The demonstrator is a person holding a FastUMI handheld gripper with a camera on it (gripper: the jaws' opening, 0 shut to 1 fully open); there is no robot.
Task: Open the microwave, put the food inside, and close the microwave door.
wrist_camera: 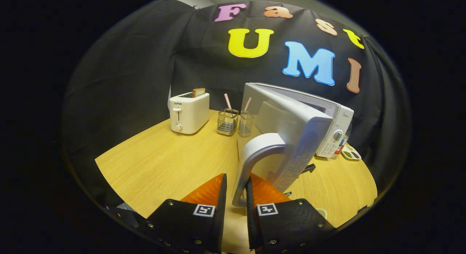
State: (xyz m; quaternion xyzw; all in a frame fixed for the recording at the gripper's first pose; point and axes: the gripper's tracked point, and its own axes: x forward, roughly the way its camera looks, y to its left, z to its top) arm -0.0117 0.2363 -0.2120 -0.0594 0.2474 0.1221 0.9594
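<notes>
A light wood-grain tabletop (pixel 164 163) sat before a black cloth wall, and from my remote seat I saw the white microwave oven (pixel 336 128) standing on its far right side with its door (pixel 291 137) swung wide open toward the camera. My gripper (pixel 236 195) had its two fingers set on either side of the door's curved white handle (pixel 251 155), the lower end of the handle running down between them; the fingers were close together, but I could not tell whether both pressed on it. To the left stood a white toaster (pixel 189 113) with a slice of browned bread (pixel 198 92) sticking up from its slot. Between toaster and microwave were two small wire-mesh holders (pixel 228 122), each with a striped straw (pixel 227 101). Just beside the microwave's right lay a small tray of coloured bits (pixel 351 152).
</notes>
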